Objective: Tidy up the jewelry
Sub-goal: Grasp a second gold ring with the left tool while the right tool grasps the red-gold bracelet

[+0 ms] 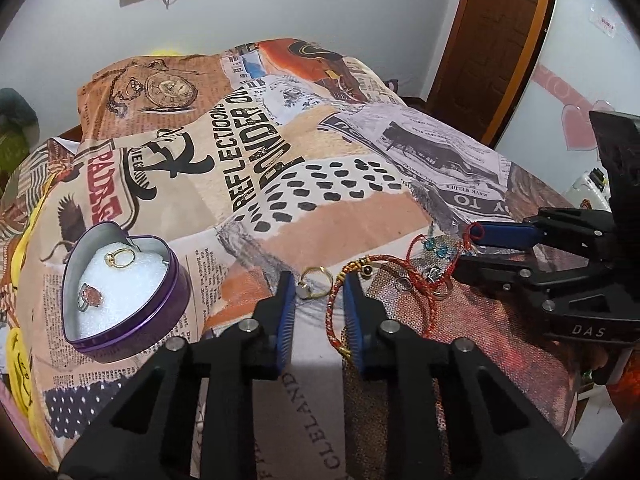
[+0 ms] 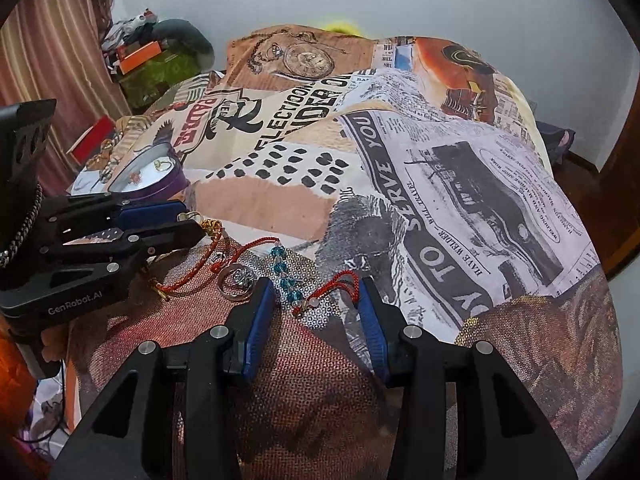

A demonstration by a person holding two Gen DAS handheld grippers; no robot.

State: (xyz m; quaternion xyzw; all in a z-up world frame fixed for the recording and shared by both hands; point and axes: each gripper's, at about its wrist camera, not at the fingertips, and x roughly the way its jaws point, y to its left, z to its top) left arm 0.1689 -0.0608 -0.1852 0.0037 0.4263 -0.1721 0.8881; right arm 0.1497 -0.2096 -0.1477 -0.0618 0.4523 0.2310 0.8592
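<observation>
A purple heart-shaped tin [image 1: 160,312] with white foam holds a gold ring [image 1: 119,258] and a red-stone ring [image 1: 90,298]. My left gripper [image 1: 318,286] is open, its jaws either side of a gold ring with a pale stone [image 1: 314,282] on the bedspread. A red and gold cord bracelet [image 1: 340,312] lies by its right finger. My right gripper [image 2: 316,290] is open over a blue bead string [image 2: 282,276] and a thin red cord [image 2: 340,282]. Silver rings [image 2: 236,282] lie to its left. The tin also shows in the right wrist view [image 2: 168,188].
The jewelry lies on a bed covered by a printed newspaper-pattern spread [image 1: 320,168]. A pillow [image 1: 152,88] sits at the head. A wooden door [image 1: 492,40] stands at the right. Clutter and a green bag [image 2: 160,68] lie beside the bed by a curtain.
</observation>
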